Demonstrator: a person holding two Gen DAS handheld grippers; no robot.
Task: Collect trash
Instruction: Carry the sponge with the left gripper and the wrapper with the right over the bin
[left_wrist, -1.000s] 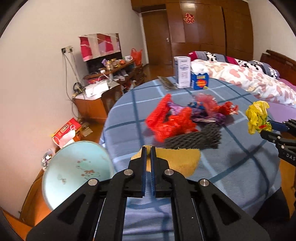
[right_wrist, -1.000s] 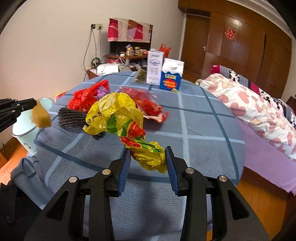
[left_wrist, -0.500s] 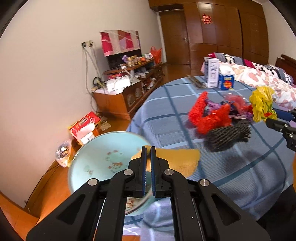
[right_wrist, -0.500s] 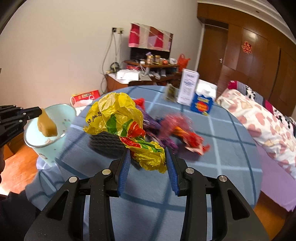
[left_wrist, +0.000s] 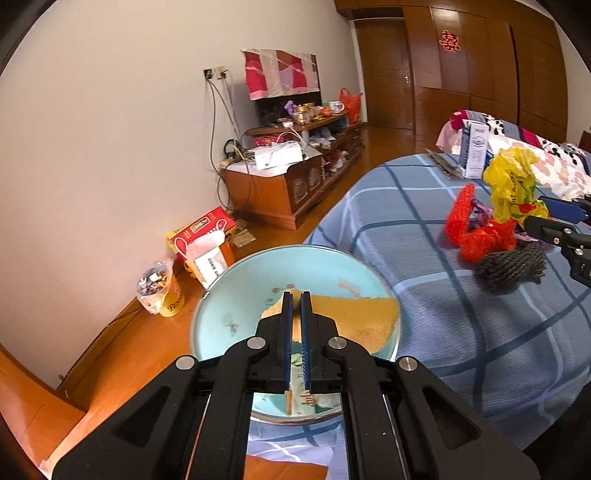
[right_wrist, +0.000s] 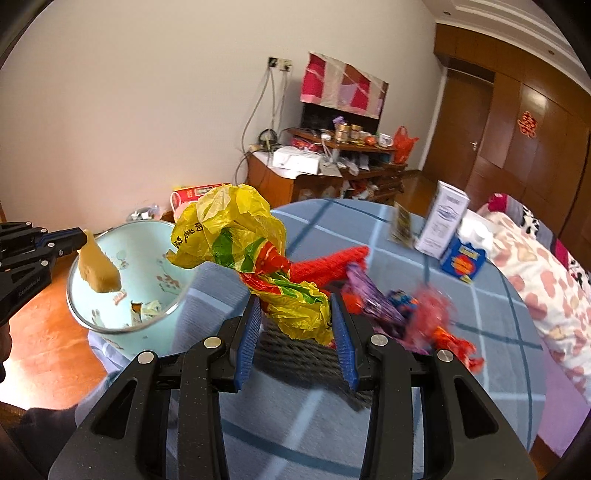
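My left gripper is shut on a tan sponge-like scrap, which hangs over the mouth of the light blue bin. The right wrist view shows that scrap dangling from the left gripper above the bin, with a few scraps lying in the bottom. My right gripper is shut on a crumpled yellow plastic bag, held above the blue checked table beside the bin. From the left wrist view, the yellow bag and right gripper show at the right edge.
On the table lie a red net, a dark foam net, a purple wrapper and a red wrapper. Two cartons stand at the far side. A bed is on the right, a cluttered cabinet beyond the bin.
Both grippers have swung left from the table's middle towards the bin. The tan scrap now hangs over the bin's mouth, and the yellow bag has come closer to the bin.
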